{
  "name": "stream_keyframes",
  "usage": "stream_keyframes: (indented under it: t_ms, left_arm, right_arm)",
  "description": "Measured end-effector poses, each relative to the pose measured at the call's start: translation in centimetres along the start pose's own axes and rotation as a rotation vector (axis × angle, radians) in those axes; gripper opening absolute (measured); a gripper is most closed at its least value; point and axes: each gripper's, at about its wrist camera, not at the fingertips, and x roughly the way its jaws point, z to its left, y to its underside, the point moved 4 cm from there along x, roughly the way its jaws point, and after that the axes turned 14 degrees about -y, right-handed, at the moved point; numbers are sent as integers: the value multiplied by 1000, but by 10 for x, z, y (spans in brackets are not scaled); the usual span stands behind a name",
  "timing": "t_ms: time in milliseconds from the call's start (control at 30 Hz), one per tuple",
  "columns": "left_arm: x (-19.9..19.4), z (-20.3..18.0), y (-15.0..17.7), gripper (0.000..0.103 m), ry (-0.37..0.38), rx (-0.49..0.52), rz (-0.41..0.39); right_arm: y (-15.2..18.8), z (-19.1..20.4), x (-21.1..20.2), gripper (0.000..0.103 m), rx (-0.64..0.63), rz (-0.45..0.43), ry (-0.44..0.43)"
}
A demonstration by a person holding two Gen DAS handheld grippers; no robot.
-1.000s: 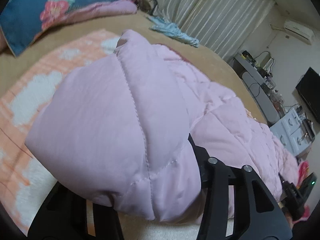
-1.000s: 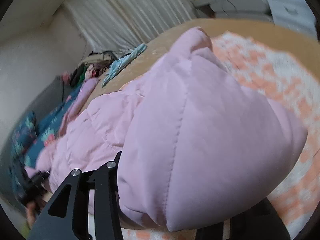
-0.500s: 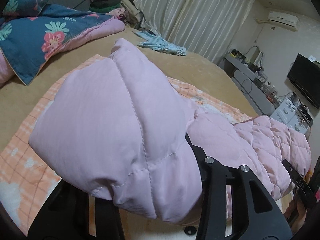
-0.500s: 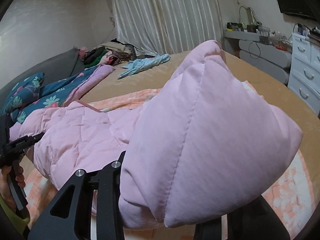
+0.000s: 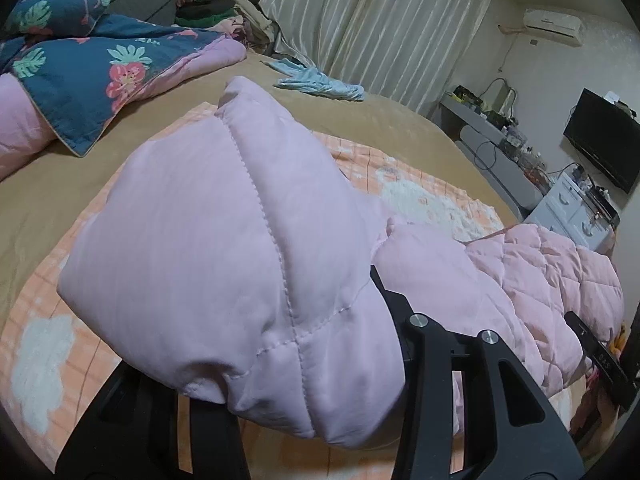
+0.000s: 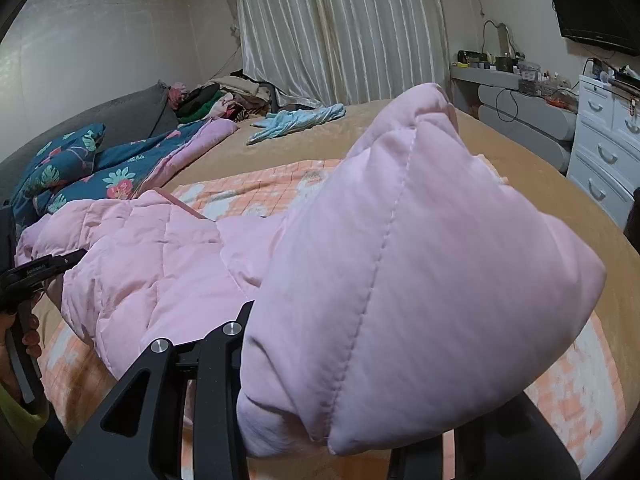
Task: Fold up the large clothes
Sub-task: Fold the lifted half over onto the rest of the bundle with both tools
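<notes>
Behind everything, pale curtains (image 6: 340, 28) hang past the far edge of a wide bed (image 6: 500, 148) with a tan cover, and an orange-and-white checked blanket (image 5: 424, 196) lies spread on it. Your task item, a puffy pink quilted coat (image 5: 532, 264), hangs raised over that blanket, stretched between your two hands. Your left tool (image 5: 304, 412) is clamped on one padded corner of the coat, which bulges over its jaws and hides the fingertips. Your right tool (image 6: 340, 424) is clamped the same way on another padded corner. From the left tool, the coat's long axis runs off to the right, toward the right tool (image 5: 596, 356) at the coat's other end; from the right tool it runs to the left, toward the left tool (image 6: 28, 276). So the coat lies crosswise between you and the curtains, with the blanket beneath and beyond it. Neither hand looks nearer the blanket. Laying the coat flat likely calls for lowering both ends together.
</notes>
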Motion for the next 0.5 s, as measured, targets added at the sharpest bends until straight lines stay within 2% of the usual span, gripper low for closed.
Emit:
stream_keyframes:
  t_ms: [500]
  left_arm:
    - [-15, 25, 29, 35, -1, 0, 14]
  right_arm:
    - [35, 11, -22, 33, 33, 12, -2]
